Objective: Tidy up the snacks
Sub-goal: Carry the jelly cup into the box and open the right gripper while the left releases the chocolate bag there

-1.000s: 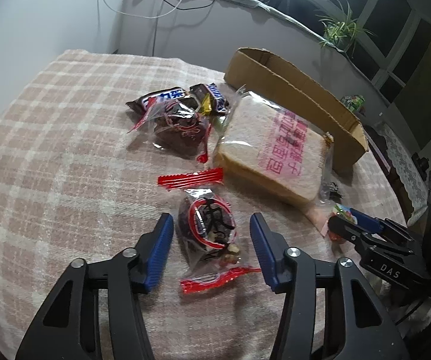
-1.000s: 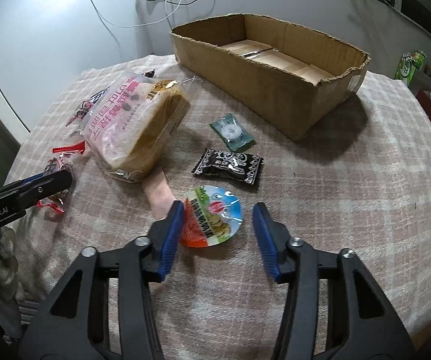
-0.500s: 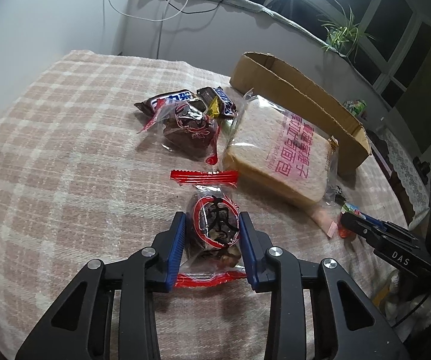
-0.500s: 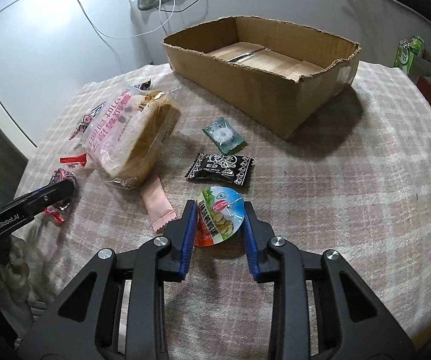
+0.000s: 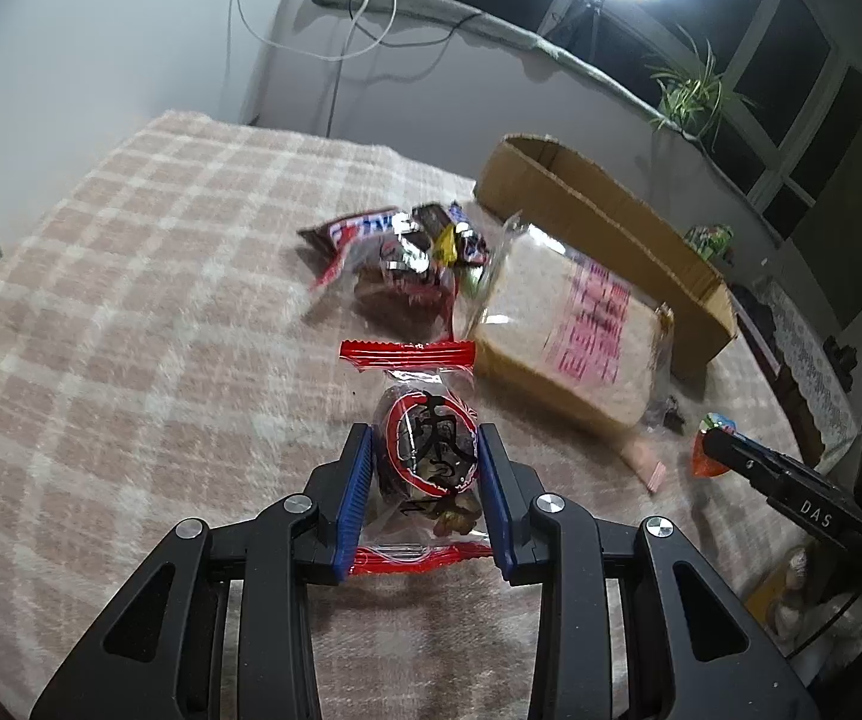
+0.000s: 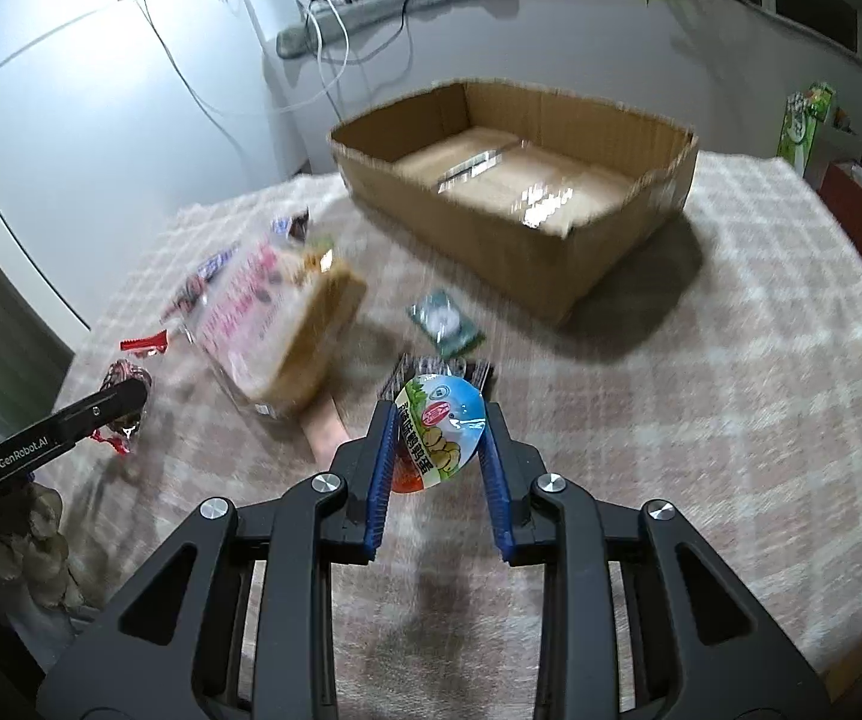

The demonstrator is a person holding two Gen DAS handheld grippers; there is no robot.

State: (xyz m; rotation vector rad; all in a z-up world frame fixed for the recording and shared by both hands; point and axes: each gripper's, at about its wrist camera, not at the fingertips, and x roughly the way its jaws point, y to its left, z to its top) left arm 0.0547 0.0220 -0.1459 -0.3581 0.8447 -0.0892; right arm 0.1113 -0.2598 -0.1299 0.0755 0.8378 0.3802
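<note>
My left gripper is shut on a clear red-ended snack packet with dark contents and holds it above the checked tablecloth. My right gripper is shut on a round sealed cup snack with a blue, green and orange lid, lifted off the table. The open cardboard box stands behind it, nothing inside; it also shows in the left wrist view. The left gripper and its packet show at the left of the right wrist view.
A bagged bread loaf lies beside the box, also in the right wrist view. Chocolate bars and a dark packet lie behind it. A green packet, a black packet and a pink sachet lie on the cloth.
Both grippers closed on their snacks and lifted them off the table. The right gripper has moved toward the box.
</note>
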